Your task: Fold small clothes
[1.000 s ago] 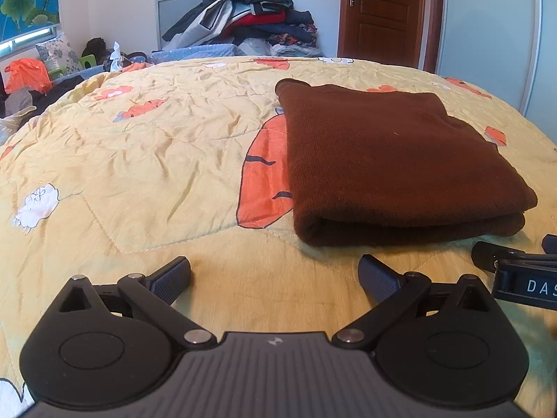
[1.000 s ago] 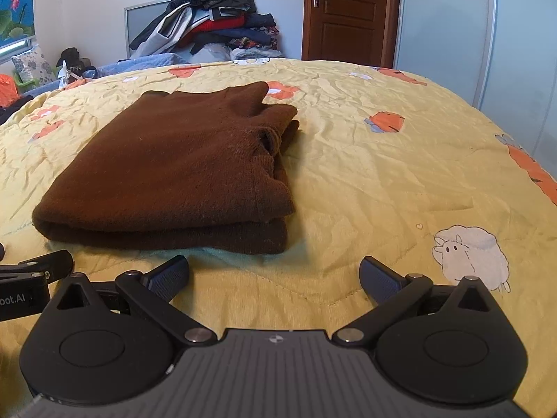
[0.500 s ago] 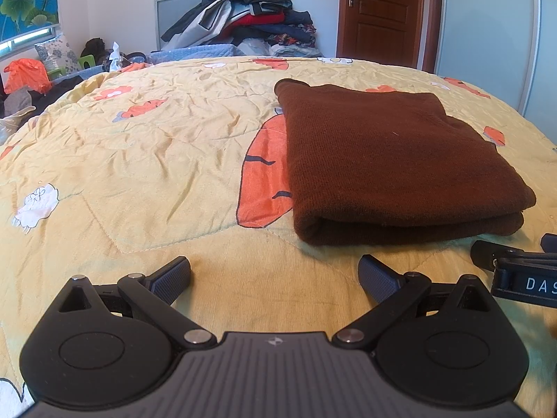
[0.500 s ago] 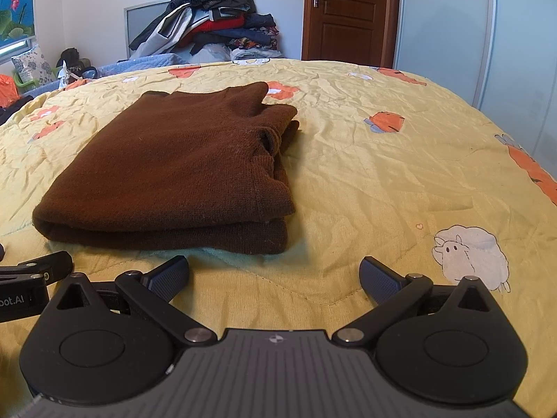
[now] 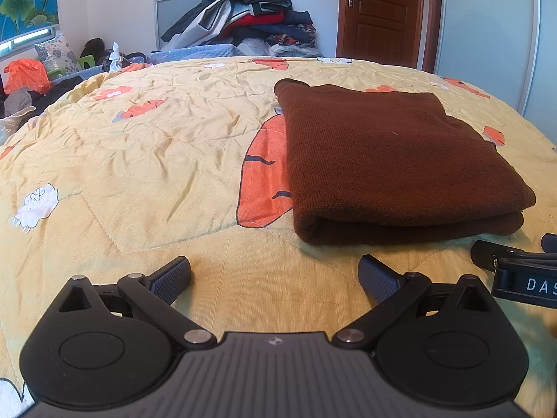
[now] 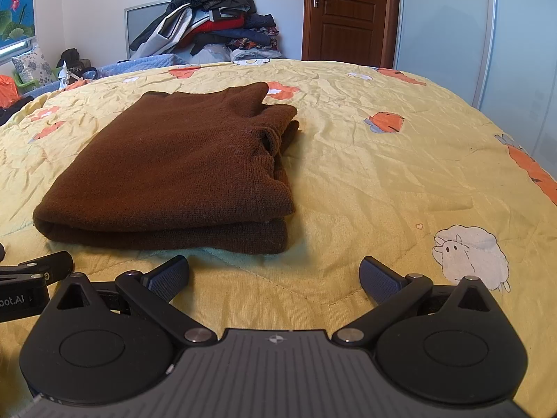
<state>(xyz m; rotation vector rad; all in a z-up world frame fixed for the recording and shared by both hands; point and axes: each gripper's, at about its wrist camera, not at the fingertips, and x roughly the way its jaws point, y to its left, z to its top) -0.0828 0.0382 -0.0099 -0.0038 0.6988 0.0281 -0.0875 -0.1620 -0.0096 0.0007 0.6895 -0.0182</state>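
A brown knit sweater (image 5: 390, 160) lies folded in a flat rectangle on the yellow quilt, its thick fold edge toward me. From the right wrist view the same sweater (image 6: 181, 174) sits ahead and left, its loose layered edges on its right side. My left gripper (image 5: 275, 277) is open and holds nothing; it hovers low over the quilt just short of the sweater's near left corner. Also open and holding nothing, my right gripper (image 6: 275, 277) stands short of the near right corner. Each gripper shows at the other view's edge: the right gripper (image 5: 515, 268), the left gripper (image 6: 31, 278).
The yellow quilt (image 5: 139, 160) with orange and sheep prints covers the whole bed. A heap of clothes (image 5: 243, 17) is piled beyond the far edge, by a brown door (image 5: 379, 10). Clutter and an orange bag (image 5: 26, 76) lie off the bed's left side.
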